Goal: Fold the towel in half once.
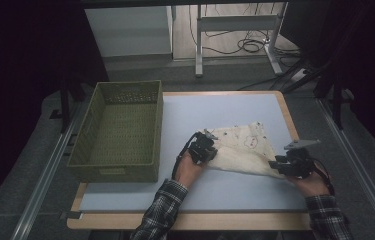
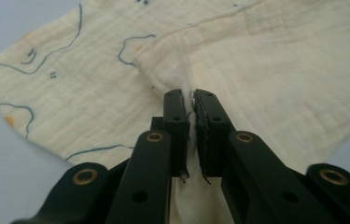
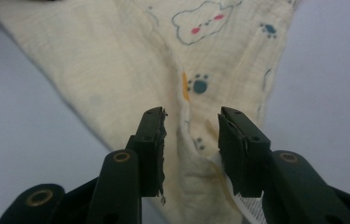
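Right of centre on the table, the cloth lies between both grippers: left gripper pinches its fold; right gripper gapes around its corner, unclamped.

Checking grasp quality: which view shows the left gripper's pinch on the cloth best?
Left gripper view: the left gripper has its jaws shut on a raised fold of the cloth. High view shows it small, pinch hidden. Right gripper view shows cloth between the right gripper's open jaws.
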